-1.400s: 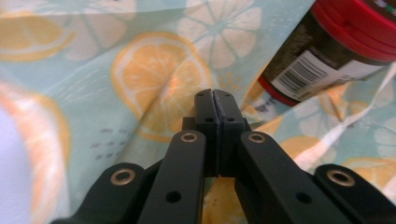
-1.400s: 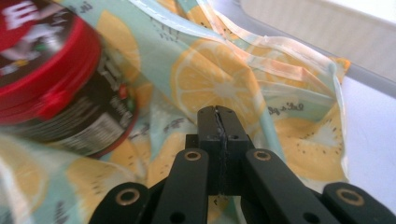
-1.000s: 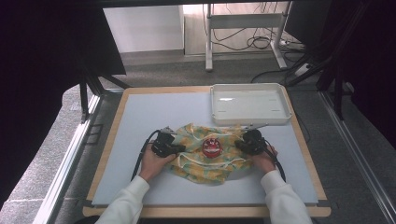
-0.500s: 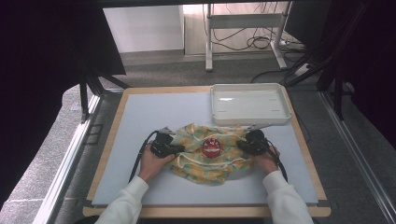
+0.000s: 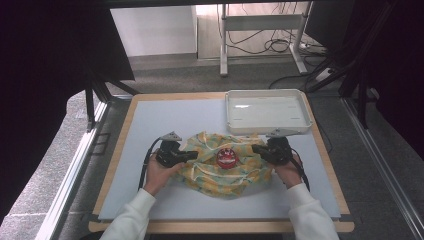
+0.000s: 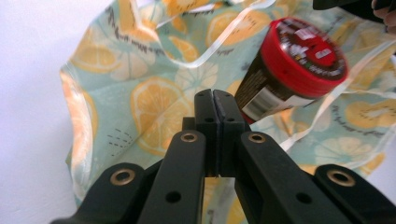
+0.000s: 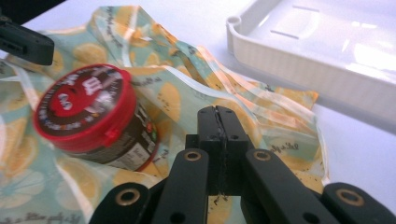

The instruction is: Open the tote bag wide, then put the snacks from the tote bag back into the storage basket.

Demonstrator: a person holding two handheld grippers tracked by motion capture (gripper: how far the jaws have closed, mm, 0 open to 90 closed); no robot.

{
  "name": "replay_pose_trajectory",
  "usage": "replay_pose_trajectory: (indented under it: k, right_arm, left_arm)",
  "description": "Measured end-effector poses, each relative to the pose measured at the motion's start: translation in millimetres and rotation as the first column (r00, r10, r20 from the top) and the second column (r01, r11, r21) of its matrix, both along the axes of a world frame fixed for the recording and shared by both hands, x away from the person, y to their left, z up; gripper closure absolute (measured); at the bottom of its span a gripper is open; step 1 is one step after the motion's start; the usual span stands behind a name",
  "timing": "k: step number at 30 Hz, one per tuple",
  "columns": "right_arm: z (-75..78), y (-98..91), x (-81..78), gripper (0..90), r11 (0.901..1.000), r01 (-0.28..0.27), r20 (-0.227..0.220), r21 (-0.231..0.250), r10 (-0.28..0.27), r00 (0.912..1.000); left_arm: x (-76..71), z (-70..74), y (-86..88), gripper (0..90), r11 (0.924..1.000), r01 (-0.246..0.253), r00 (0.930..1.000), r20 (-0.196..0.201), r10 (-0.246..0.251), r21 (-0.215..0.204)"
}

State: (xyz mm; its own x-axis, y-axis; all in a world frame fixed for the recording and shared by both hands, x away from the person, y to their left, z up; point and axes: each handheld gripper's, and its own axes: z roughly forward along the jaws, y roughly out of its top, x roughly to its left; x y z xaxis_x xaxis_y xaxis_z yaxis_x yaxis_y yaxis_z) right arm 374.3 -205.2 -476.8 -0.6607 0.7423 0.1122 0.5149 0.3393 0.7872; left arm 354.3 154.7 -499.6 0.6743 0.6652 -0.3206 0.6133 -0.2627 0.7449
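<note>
The table (image 5: 150, 150) carries a white tray (image 5: 266, 111) at its far right. The lemon-print cloth (image 5: 220, 172) lies crumpled near the front edge, just in front of the tray. A red-lidded jar (image 5: 226, 158) stands on the cloth's middle. The left gripper (image 5: 192, 156) is at the cloth's left edge, the right gripper (image 5: 256, 148) at its right edge. Both have jaws pressed fully together, pads meeting, with no cloth visibly pinched between them.
</note>
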Motion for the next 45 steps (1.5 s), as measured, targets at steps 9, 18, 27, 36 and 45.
replay_pose_trajectory:
  k: [9,18,27,36,45]
  right_arm:
    - [11.6,0.7,-14.7,89.0,0.9992,-0.035,0.023,0.021,0.035,0.9991]
    - [16.0,1.2,-21.3,86.3,0.9979,-0.059,0.026,0.026,0.058,0.998]
    - [18.0,6.8,-23.9,68.6,0.9974,-0.072,0.044,-0.002,0.072,0.9964]
    - [23.6,15.1,-30.0,40.4,0.9958,-0.09,0.051,-0.015,0.091,0.9945]
    - [26.5,37.9,-34.9,30.5,0.9895,-0.125,0.045,-0.071,0.129,0.9906]
  left_arm:
    - [-14.2,16.2,12.9,90.0,0.9996,-0.019,0.9985,0.05,0.02,-0.02]
    - [-25.1,23.1,23.7,87.4,0.9991,-0.042,0.9957,0.083,0.043,-0.009]
    - [-29.5,27.7,31.8,56.9,0.9952,-0.098,0.9872,0.128,0.096,0.01]
    - [-34.2,29.6,39.6,33.5,0.9921,-0.12,0.9856,0.124,0.114,0.037]
    - [-32.9,27.7,39.3,28.9,0.9883,-0.136,0.9836,0.128,0.127,0.069]
